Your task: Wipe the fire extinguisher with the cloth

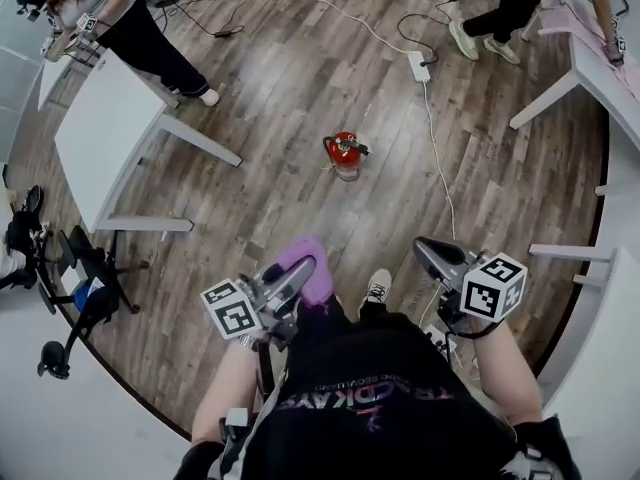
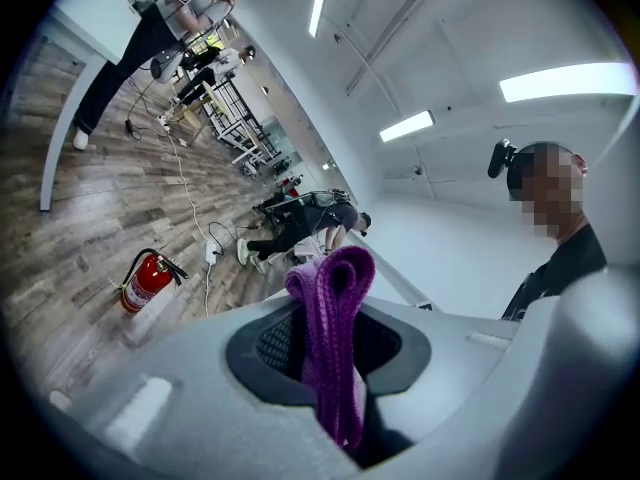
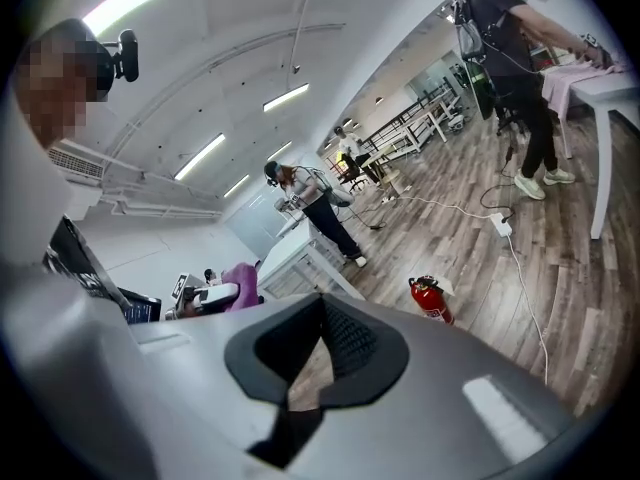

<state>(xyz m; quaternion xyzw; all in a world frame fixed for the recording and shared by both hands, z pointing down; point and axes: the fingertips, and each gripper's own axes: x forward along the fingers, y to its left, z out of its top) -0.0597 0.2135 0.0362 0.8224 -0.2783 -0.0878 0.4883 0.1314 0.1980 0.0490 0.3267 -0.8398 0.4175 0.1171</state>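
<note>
Fire extinguisher [image 1: 345, 154], red, stands upright on the wood floor [image 1: 270, 118], well apart from both grippers, with open floorboards between; a white cable [image 1: 437, 158] runs along the floor to its right, coming from a power strip [image 1: 418, 66] beyond it; the left gripper [image 1: 292, 276] is clamped on a folded purple cloth [image 1: 307, 265] that sticks out past its jaws; the right gripper [image 1: 432, 255] has its jaws together, nothing between them; a white counter [image 1: 105, 138] stands at left with a person [image 1: 140, 38] at its far end; a second person [image 1: 500, 8] stands at upper right; a black chair [image 1: 85, 288] sits far left.
</note>
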